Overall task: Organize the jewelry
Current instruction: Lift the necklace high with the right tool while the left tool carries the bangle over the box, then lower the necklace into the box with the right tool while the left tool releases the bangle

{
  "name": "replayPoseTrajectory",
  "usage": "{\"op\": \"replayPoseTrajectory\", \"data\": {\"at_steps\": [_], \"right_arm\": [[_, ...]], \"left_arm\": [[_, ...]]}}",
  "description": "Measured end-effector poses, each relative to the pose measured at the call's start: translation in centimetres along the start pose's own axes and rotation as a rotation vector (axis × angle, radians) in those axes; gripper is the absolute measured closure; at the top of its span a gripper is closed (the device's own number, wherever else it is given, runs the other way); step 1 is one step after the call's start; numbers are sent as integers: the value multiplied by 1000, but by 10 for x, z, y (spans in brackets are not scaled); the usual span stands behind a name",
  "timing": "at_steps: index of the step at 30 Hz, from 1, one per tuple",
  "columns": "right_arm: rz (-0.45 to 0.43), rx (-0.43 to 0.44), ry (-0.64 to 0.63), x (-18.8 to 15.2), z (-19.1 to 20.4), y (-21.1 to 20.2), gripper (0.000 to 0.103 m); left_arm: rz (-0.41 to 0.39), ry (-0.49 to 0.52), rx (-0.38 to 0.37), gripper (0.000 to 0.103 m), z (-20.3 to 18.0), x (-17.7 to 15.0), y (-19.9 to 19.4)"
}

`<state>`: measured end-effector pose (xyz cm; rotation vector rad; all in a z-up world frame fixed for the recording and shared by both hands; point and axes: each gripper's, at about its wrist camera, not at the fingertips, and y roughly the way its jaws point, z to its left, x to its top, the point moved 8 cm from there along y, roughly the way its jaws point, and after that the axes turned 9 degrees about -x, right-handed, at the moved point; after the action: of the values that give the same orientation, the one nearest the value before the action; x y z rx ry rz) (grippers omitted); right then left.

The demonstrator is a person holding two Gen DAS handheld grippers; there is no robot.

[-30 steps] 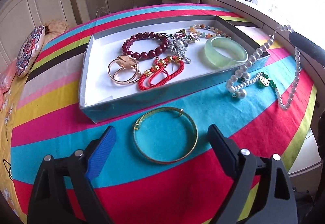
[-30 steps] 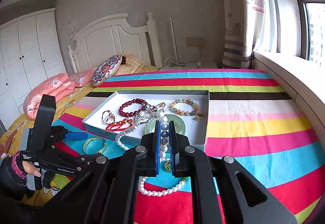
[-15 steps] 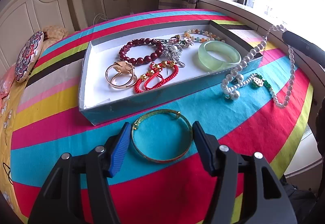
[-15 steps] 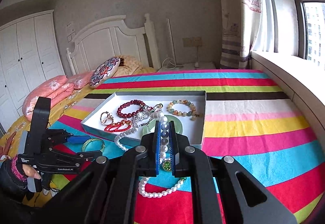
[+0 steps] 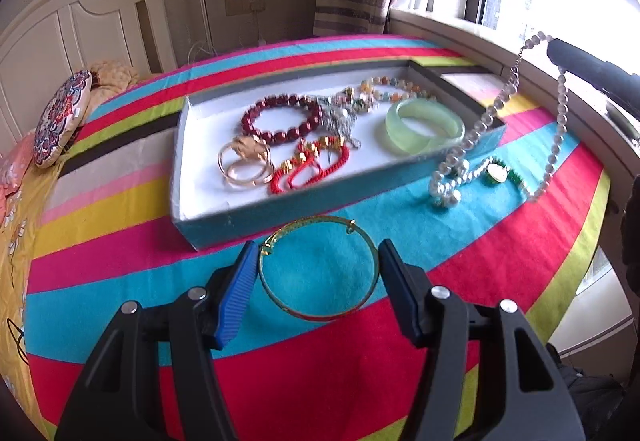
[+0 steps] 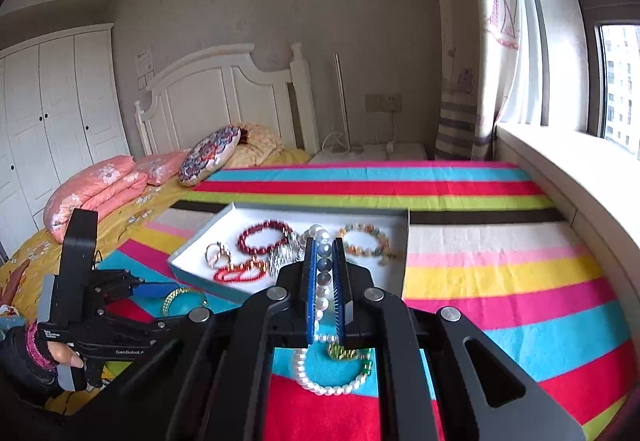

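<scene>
My left gripper (image 5: 316, 269) brackets the gold bangle (image 5: 318, 268) — rigid, slippery (jaws spread); my right gripper (image 6: 323, 273) pinches the limp pearl necklace (image 6: 320, 325) — mid-strand.

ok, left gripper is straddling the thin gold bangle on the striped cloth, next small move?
Probably close the left gripper: its fingers flank the thin gold bangle, which lies flat on the striped cloth just outside the grey tray, and they look not yet clamped on it.
</scene>
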<state>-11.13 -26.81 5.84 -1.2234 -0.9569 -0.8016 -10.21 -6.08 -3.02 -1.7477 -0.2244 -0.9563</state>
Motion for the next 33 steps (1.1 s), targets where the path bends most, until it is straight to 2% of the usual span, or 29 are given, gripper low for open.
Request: {"op": "replayPoseTrajectory", "data": {"at_steps": [5, 17, 24, 33], "right_arm": [[-68, -22, -32, 30, 0, -12, 94], [-212, -81, -105, 103, -5, -42, 94], [-246, -97, -164, 132, 2, -46, 94], [-207, -54, -199, 162, 31, -1, 94]], "left_arm": [[-70, 6, 7, 42, 1, 21, -26], [-153, 88, 34, 42, -7, 61, -63], [-150, 121, 26, 42, -10, 76, -64], [-88, 95, 9, 42, 6, 93, -24]]}}
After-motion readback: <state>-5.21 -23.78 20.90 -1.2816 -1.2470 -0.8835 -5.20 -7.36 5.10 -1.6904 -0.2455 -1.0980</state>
